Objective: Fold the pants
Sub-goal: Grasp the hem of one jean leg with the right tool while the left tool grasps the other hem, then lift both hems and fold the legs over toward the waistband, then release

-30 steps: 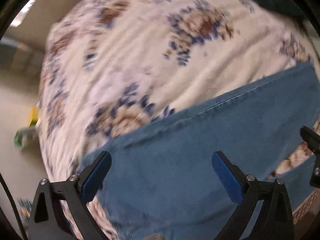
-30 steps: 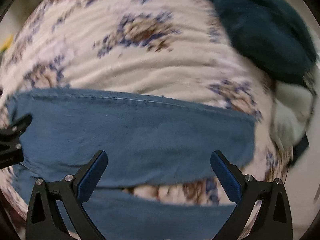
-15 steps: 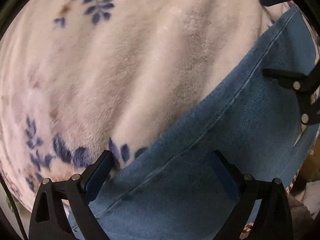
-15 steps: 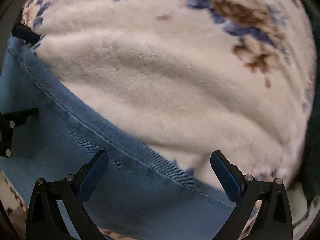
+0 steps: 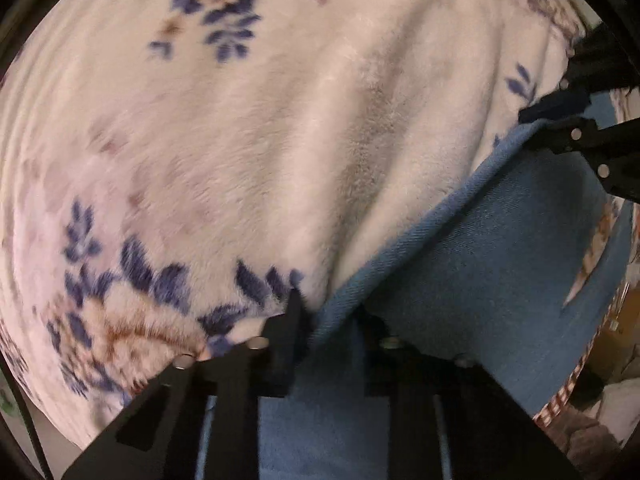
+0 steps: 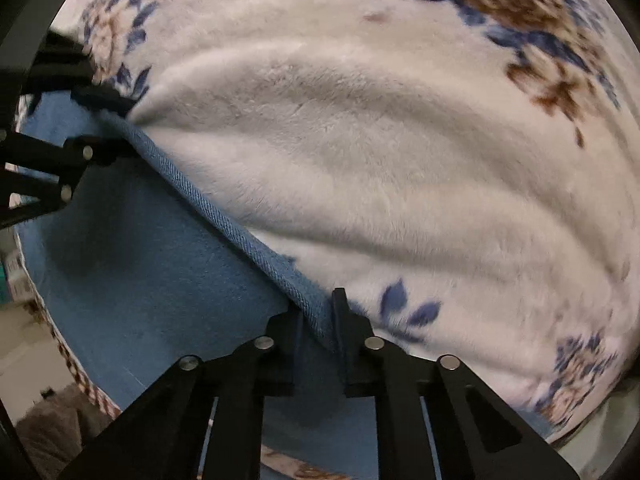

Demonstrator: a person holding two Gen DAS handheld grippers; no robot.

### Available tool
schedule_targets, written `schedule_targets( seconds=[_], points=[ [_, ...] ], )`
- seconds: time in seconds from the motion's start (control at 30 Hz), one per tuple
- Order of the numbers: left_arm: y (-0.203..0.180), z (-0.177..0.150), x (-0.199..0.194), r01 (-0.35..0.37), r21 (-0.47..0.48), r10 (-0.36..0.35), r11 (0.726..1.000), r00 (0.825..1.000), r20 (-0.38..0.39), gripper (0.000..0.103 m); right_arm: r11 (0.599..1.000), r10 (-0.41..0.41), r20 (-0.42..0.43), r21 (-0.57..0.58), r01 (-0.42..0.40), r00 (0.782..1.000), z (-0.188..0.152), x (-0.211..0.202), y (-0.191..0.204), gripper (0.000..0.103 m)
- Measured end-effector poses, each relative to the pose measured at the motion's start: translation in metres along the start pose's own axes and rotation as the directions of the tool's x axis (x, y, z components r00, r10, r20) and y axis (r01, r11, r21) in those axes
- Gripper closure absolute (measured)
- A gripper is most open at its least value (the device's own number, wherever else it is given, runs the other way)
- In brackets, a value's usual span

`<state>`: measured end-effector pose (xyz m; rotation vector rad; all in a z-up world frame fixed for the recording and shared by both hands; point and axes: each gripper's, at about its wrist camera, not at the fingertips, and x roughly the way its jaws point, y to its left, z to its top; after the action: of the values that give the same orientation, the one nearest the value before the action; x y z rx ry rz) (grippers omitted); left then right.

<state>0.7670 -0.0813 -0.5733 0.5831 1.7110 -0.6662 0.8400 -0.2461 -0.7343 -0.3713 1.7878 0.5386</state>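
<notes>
left gripper [image 5: 330,312] pinches the seamed edge of the blue pants [image 5: 500,280] at 6 o'clock in the left wrist view; right gripper [image 6: 318,320] clamps the same edge. pants lie on a floral fleece blanket [image 6: 380,160], their edge running toward 10 o'clock in the right wrist view.

Plush cream blanket [image 5: 280,140] with blue and brown flower print fills most of both views, soft ridges running across it. Right wrist view: large brown flower [image 6: 532,20] at 1 o'clock, floor patch [image 6: 28,360] at 8 o'clock, checked border strip [image 6: 92,388] at 7 o'clock.
</notes>
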Motion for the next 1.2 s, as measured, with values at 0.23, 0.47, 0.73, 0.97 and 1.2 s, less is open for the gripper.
schedule_targets(
  seconds=[0.23, 0.47, 0.73, 0.97, 1.2],
  points=[
    [-0.015, -0.053, -0.058, 0.024, -0.072, -0.017, 0.997, 0.995, 0.099, 0.097, 0.991, -0.03, 0.077, 0.129, 0.02, 0.997, -0.02, -0.011, 0.007, 0.097],
    [-0.029, -0.128, -0.102, 0.157, -0.433, -0.088, 0.887, 0.98, 0.176, 0.097, 0.943, -0.025, 0.13, 0.332, -0.02, 0.991, -0.078, -0.022, 0.034, 0.097],
    [-0.104, -0.203, -0.065, 0.278, -0.554, -0.151, 0.785, 0.953, 0.263, 0.097, 0.895, 0.013, 0.2, 0.435, -0.101, 0.98, -0.219, -0.067, 0.113, 0.098],
    [-0.162, -0.269, 0.025, 0.208, -0.608, -0.177, 0.766, 0.978, 0.112, 0.098, 0.842, 0.114, 0.142, 0.512, -0.171, 0.983, -0.322, 0.008, 0.186, 0.098],
    [-0.171, -0.262, 0.08, 0.142, -0.612, -0.161, 0.778, 0.987, 0.025, 0.096, 0.824, 0.102, 0.07, 0.554, -0.123, 0.992, -0.34, 0.079, 0.212, 0.097]
  ],
)
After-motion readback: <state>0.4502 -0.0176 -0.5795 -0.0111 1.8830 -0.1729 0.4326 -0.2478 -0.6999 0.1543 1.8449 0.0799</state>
